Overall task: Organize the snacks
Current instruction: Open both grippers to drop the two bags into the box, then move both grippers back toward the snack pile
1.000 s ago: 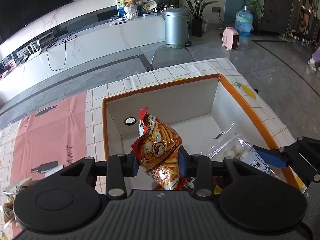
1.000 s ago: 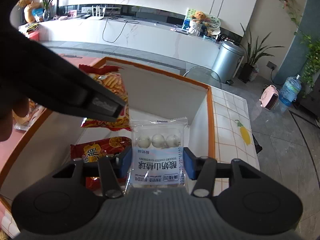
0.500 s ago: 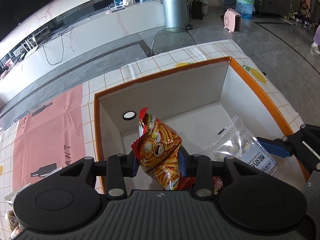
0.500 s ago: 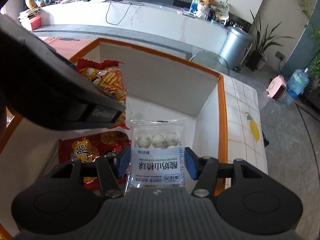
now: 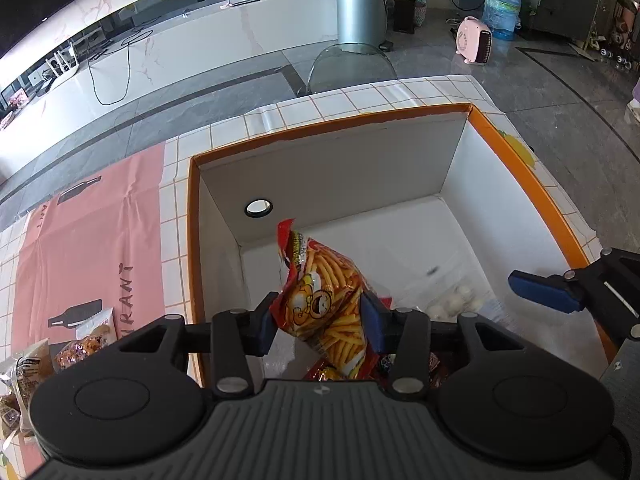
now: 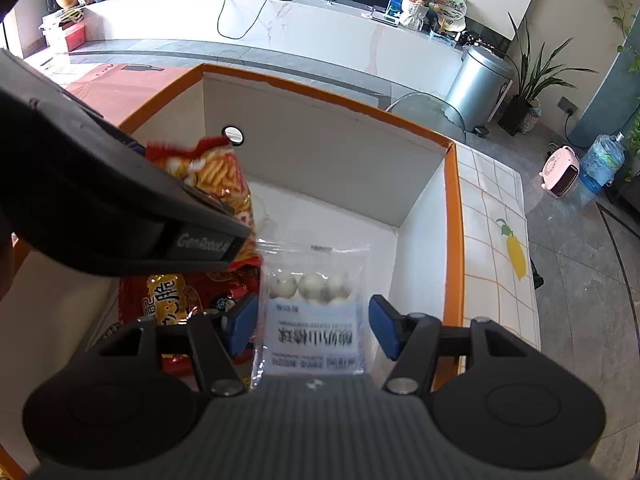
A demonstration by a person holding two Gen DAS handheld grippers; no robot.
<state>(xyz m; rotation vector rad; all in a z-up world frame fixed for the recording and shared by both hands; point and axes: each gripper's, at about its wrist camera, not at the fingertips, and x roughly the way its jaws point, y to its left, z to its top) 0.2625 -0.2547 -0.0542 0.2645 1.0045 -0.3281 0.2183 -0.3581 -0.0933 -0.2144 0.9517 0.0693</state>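
On the far left of the table, which is wearing a white tiled cloth with a pink printed panel, a few wrapped snacks are waiting outside the box, so the sorting looks only partly done. Just to their right, an orange-rimmed white box is sitting open on the table. The left tongs are hanging over the box's left half, pinching an orange-and-red bag of stick crisps by its middle, its top edge pointing toward the far wall of the box. Beneath that bag, a red snack packet is already lying on the box floor. Further right, the right tongs are standing wide, their blue pads clear of both edges of a clear bag of white yogurt balls with a white label; whether this bag is lying flat on the floor is hard to tell, but it is inside the box near the right wall. Judging by this, one packet is placed, one is being let go, and one is about to be dropped. Beyond the table, a grey tiled floor is stretching to a long white counter, a silver bin, potted plants, a pink heater and a blue water jug.
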